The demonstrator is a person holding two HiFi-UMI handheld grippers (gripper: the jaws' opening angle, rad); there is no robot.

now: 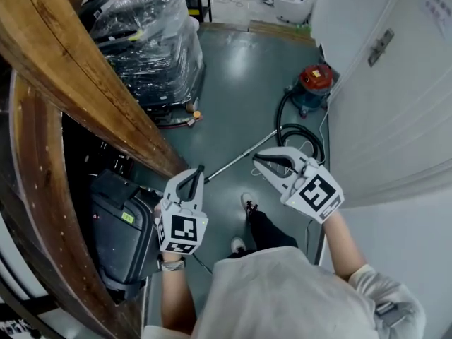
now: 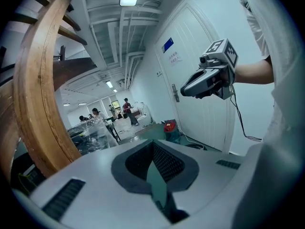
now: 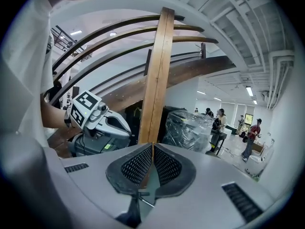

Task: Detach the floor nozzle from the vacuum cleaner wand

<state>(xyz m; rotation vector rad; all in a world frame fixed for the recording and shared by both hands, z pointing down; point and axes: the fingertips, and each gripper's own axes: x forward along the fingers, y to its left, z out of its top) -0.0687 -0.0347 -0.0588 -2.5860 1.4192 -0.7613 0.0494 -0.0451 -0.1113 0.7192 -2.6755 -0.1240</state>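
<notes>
1. The vacuum cleaner wand [image 1: 240,156] lay on the green floor [image 1: 233,76], far of the person and between the two hand-held grippers. It ran from beside the left one's tip, up and to the right, toward the black hose [image 1: 302,134] and the red canister [image 1: 315,82].
2. The wand's near end passed out of sight behind the left hand-held gripper [image 1: 200,168], so the floor nozzle could not be made out in any view.
3. The right hand-held gripper [image 1: 259,159] hung just right of the wand's middle, well above the floor and touching nothing.
4. Both forearms reached forward from the body, and each hand-held gripper pointed away and a little downward, with the marker cubes facing up.
5. The left hand-held gripper's jaws were pressed together with nothing between them.
6. The right hand-held gripper's jaws were likewise closed and empty.
7. A curved wooden beam [image 1: 78,83] rose at the left, and a white door [image 1: 381,104] stood at the right.
</notes>
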